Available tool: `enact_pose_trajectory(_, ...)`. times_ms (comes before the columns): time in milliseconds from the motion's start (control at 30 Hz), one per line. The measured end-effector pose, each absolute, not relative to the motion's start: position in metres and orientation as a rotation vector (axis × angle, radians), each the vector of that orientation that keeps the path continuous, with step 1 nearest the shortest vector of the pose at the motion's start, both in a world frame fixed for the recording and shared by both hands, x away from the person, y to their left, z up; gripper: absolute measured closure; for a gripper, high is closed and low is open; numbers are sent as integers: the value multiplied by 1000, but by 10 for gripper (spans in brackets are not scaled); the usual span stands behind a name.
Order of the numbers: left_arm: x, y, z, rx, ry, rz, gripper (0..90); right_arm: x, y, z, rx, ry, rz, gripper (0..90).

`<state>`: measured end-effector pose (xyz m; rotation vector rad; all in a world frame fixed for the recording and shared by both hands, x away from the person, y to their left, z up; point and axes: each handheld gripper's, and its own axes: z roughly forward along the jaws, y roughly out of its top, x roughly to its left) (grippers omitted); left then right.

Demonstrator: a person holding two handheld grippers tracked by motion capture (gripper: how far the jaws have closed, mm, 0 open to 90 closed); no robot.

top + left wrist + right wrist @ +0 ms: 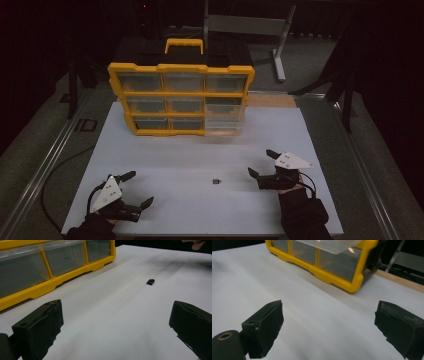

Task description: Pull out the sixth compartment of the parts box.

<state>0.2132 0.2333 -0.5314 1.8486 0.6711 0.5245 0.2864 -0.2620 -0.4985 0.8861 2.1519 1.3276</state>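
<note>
A small black part (216, 181) lies on the white table (200, 155), between the two grippers. My left gripper (139, 188) is near the front left, open and empty. In the left gripper view the wide-apart jaws of my left gripper (115, 322) frame bare table, with the black part (150, 281) ahead and to the right. My right gripper (261, 162) is at the front right, also open and holding nothing. In the right gripper view my right gripper (329, 322) points at the yellow drawer organizer (332, 277).
The yellow organizer (181, 93) stands upright at the back centre with several clear drawers. Its bottom right drawer (225, 125) is pulled out. A metal stand (280, 50) is behind the table, and a cable (55, 170) trails off the left edge.
</note>
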Motion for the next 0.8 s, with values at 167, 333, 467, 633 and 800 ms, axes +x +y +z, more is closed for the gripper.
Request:
enact_pose_trajectory(167,213,233,-532,1851,670,525,4,278,-270,-502,906,2163,1319,80)
enact_pose_trajectory(333,214,232,-532,1856,669,523,4,267,-280,-507,936,2166,1317,80)
enact_pose_trajectory(467,213,232,-532,1857,670,524,4,262,-285,-510,954,2167,1332,80)
enact_pose_trajectory(633,214,232,-532,1861,673,522,4,255,-291,-517,978,2149,1342,80)
enact_pose_trajectory(800,214,232,-532,1861,674,520,4,257,-289,-521,991,2118,1345,81)
